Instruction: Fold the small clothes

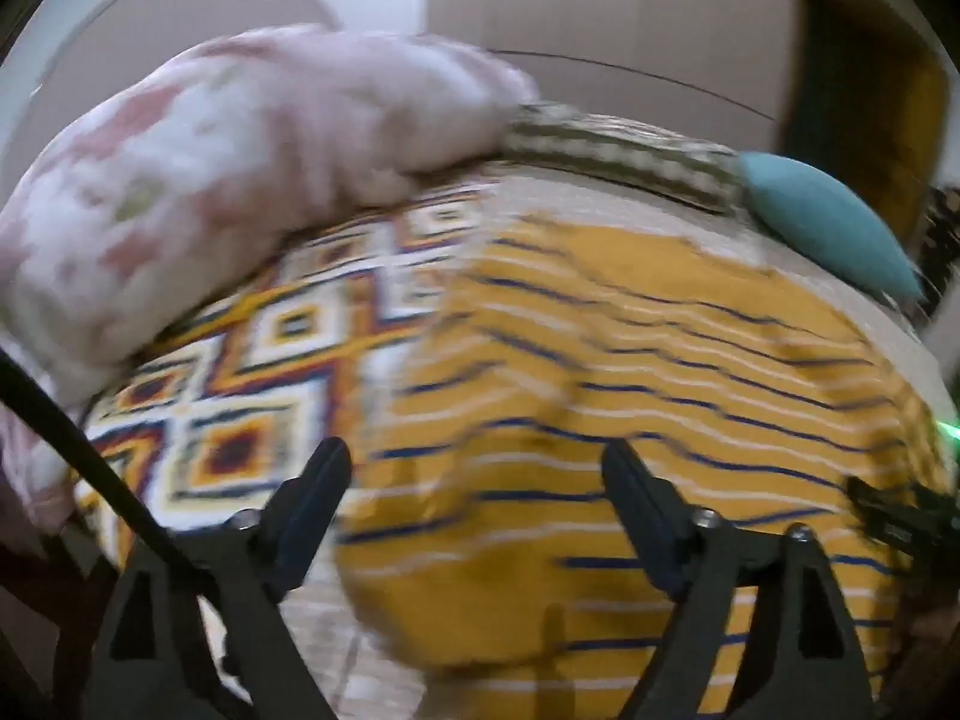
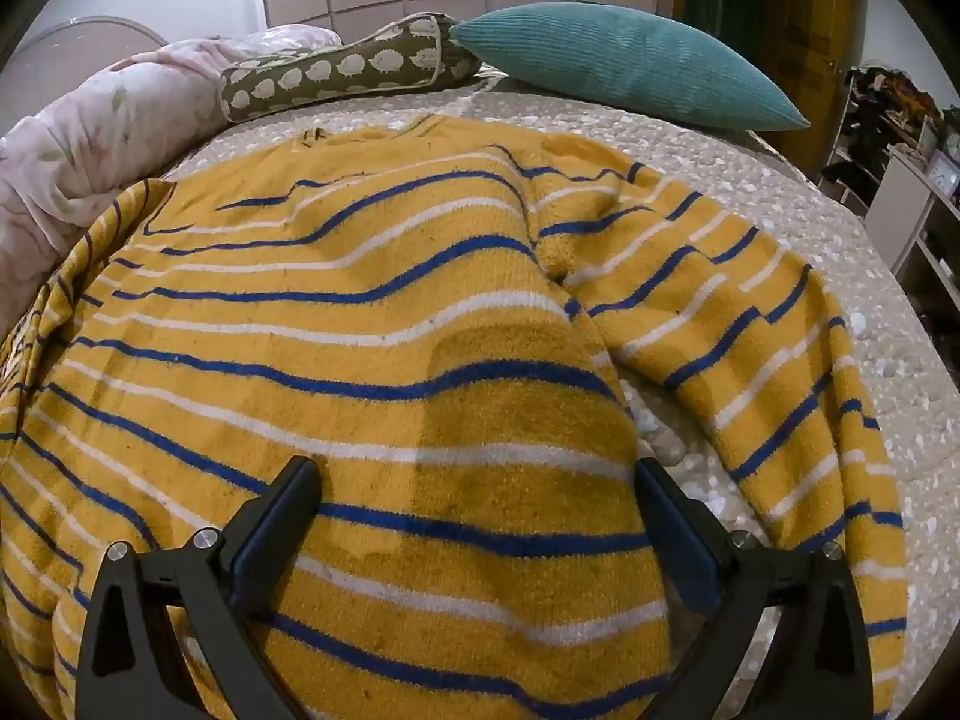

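a yellow sweater (image 2: 372, 324) with blue and white stripes lies spread flat on the bed (image 2: 780, 198), covering most of the speckled beige bedspread from the near edge up toward the pillows at the far edge. its right sleeve (image 2: 750, 324) bends away from the body and curves down along the bed's right side, with a strip of bare bedspread showing between sleeve and body. the right claw (image 2: 474, 480) hangs just over the lower body of the sweater with its jaws spread wide, one finger above the striped knit and the other above the sweater's right border; nothing is between the pads and no fabric is pinched. in the left wrist view, which is blurred, the left claw (image 1: 477, 462) is likewise open and empty, poised over the sweater's left border, where a patterned cloth (image 1: 264, 360) with orange, white and dark diamonds lies on the bed beside the knit. along the far edge sit a teal ribbed cushion (image 2: 624, 66) toward the right corner and a brown bolster (image 2: 342, 75) printed with pale hedgehog shapes just left of it, their ends touching. a pink floral duvet (image 2: 102, 126) is bunched along the bed's left side.
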Available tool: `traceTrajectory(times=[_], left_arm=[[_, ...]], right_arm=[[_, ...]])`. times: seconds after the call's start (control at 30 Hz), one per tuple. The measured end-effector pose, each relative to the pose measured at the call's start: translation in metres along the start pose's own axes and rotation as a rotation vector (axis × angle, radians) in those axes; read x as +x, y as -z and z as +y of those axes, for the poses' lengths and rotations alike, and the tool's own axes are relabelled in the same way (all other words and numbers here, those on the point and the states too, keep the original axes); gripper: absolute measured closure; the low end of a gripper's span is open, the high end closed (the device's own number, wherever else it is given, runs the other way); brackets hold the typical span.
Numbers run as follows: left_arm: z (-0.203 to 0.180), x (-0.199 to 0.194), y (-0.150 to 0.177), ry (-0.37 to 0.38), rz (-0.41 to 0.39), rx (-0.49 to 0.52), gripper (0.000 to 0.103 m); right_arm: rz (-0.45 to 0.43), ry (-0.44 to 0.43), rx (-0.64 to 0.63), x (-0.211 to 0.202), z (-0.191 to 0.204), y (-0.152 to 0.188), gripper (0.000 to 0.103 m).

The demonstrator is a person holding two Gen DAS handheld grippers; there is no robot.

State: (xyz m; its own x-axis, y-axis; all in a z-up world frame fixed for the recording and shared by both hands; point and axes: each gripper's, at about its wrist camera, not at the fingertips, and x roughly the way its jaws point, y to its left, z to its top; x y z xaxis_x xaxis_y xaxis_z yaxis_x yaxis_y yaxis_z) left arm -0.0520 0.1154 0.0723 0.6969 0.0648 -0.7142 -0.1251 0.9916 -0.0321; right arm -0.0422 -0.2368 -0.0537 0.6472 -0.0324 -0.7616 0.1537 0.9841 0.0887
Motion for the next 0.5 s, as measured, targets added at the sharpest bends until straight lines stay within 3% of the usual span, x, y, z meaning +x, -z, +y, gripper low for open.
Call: traceTrajectory(times=[0.07,0.13,0.17,0.2,0.23,0.3,0.4,0.5], left_arm=[[0.018,0.018,0.001,-0.013,0.069,-0.030,0.017],[0.028,0.039,0.004,0.037,0.148,-0.047,0.019],[0.029,0.046,0.007,0.078,0.177,-0.045,0.034],[0.028,0.052,0.008,0.115,0.202,-0.038,0.064],[0.029,0.055,0.009,0.099,0.220,-0.038,0.067],[0.033,0.050,0.005,0.044,0.192,-0.058,0.095],[0.058,0.039,-0.011,-0.123,0.133,-0.100,0.096],[0.084,0.025,-0.021,-0.212,0.108,-0.141,0.095]], right_arm=[[0.000,0.000,0.000,0.000,-0.002,0.000,0.000],[0.000,0.004,-0.003,0.000,0.000,0.000,0.000],[0.000,0.004,-0.003,0.000,0.000,0.000,0.000],[-0.001,0.002,-0.001,0.000,0.000,0.000,0.000],[-0.001,0.002,-0.001,0.000,0.000,0.001,0.000],[-0.001,0.002,-0.001,0.000,0.000,0.001,0.000],[-0.001,0.003,-0.002,0.000,0.000,0.001,0.000],[0.000,0.004,-0.002,0.000,0.000,0.001,0.000]])
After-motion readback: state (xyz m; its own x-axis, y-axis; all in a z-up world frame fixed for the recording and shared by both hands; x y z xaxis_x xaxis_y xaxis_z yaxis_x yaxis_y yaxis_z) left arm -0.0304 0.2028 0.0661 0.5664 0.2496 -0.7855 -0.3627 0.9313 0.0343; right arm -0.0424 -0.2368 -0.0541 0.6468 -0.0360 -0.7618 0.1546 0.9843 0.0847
